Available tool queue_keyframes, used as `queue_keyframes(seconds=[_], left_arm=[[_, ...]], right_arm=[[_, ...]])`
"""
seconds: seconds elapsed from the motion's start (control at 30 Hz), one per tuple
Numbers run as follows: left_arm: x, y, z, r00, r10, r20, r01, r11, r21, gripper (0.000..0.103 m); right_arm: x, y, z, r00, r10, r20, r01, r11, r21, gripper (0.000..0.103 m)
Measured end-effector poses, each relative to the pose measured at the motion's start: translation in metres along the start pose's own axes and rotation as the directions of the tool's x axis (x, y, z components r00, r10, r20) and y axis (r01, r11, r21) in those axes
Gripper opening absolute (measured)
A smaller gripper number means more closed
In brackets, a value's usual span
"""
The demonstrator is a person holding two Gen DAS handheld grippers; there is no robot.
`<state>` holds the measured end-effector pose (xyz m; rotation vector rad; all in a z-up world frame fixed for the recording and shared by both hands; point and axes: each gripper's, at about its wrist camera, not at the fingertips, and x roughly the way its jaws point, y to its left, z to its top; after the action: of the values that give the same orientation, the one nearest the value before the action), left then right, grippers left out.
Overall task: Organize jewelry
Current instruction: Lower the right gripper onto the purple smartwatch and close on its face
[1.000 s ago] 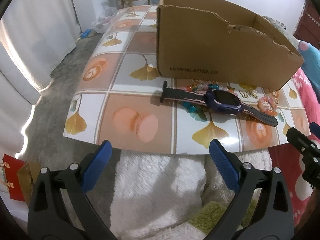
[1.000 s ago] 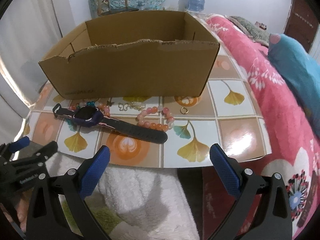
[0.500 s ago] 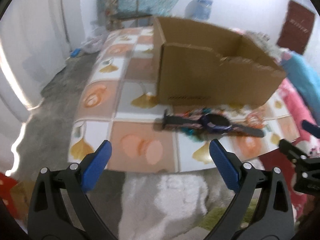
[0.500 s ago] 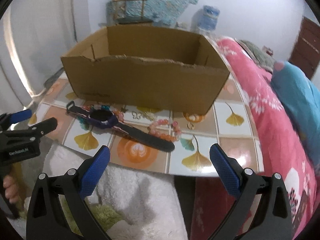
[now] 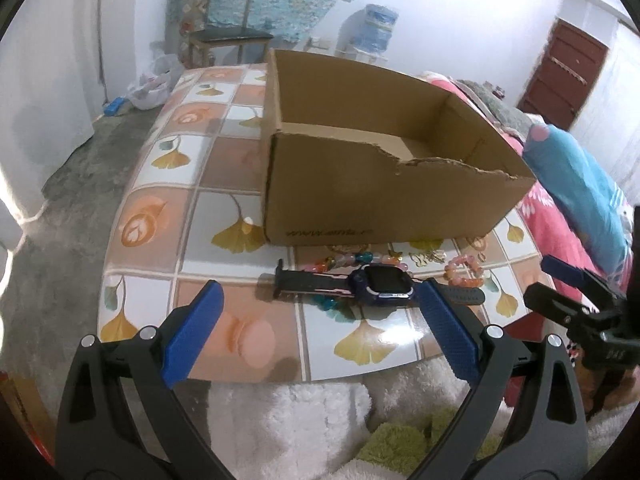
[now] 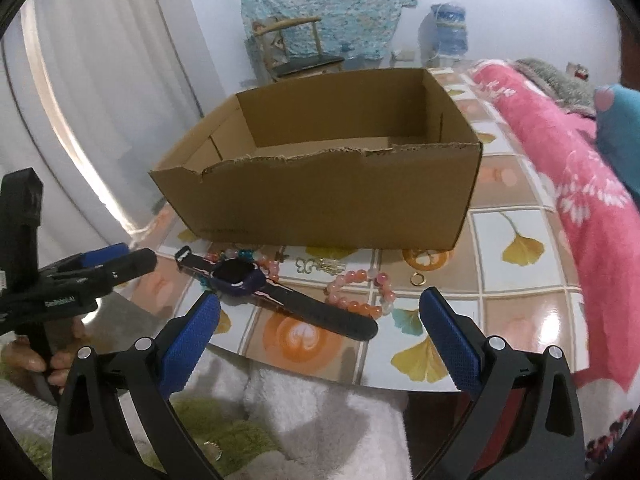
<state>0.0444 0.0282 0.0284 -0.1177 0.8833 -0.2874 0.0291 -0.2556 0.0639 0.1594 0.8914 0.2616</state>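
Tiled with ginkgo leaves and latte cups, the surface [image 5: 168, 216] fills the middle of both my views, with a pink floral bed [image 6: 560, 176] along its right side and a wooden chair [image 5: 224, 36] against the far wall at the top of the frame. At centre sits an open cardboard box [image 5: 380, 184] with a torn front edge; what I can see of its inside looks bare.

All the jewelry lies on the surface just in front of the box. A purple-faced watch [image 6: 240, 274] stretches flat with its dark strap angled toward the lower right. Beneath it, partly covered, is a multicoloured bead bracelet [image 5: 348, 259]. Just right of the watch is a pink bead bracelet [image 6: 360, 292], then a small gold ring [image 6: 419, 279] apart from it. Some gold charms [image 6: 320, 266] lie close to the box wall.

My left gripper [image 5: 320, 324] hangs wide open at the near edge of the surface, holding nothing. My right gripper [image 6: 320, 328] is likewise spread open and empty, its fingers on either side of the watch strap in the picture.
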Motion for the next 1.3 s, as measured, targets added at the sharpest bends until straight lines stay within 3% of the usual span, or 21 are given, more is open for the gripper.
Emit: queue_keyframes(seconds=[0.17,0.3,0.47,0.67,1.1,1.2,1.3], left_arm=[[-0.002,-0.011,0.002,1.000,-0.023,-0.005,0.024,0.994,0.103,0.092],[0.004,-0.023,0.006,0.998,-0.051,-0.043,0.059,0.969,0.238,0.072],[0.018,-0.032,0.012,0.984,-0.132,-0.120,0.166,0.923,0.348,0.063],[0.043,-0.038,0.018,0.942,-0.224,-0.250,0.313,0.855,0.414,0.063],[0.086,-0.037,0.026,0.880,-0.236,-0.411,0.428,0.770,0.474,0.063],[0.095,-0.041,0.025,0.874,-0.218,-0.435,0.432,0.758,0.489,0.063],[0.099,-0.043,0.027,0.871,-0.212,-0.442,0.433,0.756,0.491,0.063]], right_arm=[[0.016,0.000,0.010,0.993,0.085,-0.077,-0.089,0.995,-0.055,0.094],[0.028,0.008,0.020,0.978,0.156,-0.135,-0.173,0.977,-0.124,0.085],[0.047,0.014,0.031,0.947,0.239,-0.216,-0.280,0.942,-0.187,0.071],[0.067,0.020,0.033,0.921,0.232,-0.313,-0.321,0.908,-0.271,0.062],[0.080,0.026,0.019,0.901,0.121,-0.418,-0.318,0.839,-0.442,0.035],[0.081,0.027,0.016,0.901,0.089,-0.424,-0.305,0.825,-0.475,0.024],[0.086,0.030,0.015,0.904,0.073,-0.422,-0.297,0.817,-0.494,0.021]])
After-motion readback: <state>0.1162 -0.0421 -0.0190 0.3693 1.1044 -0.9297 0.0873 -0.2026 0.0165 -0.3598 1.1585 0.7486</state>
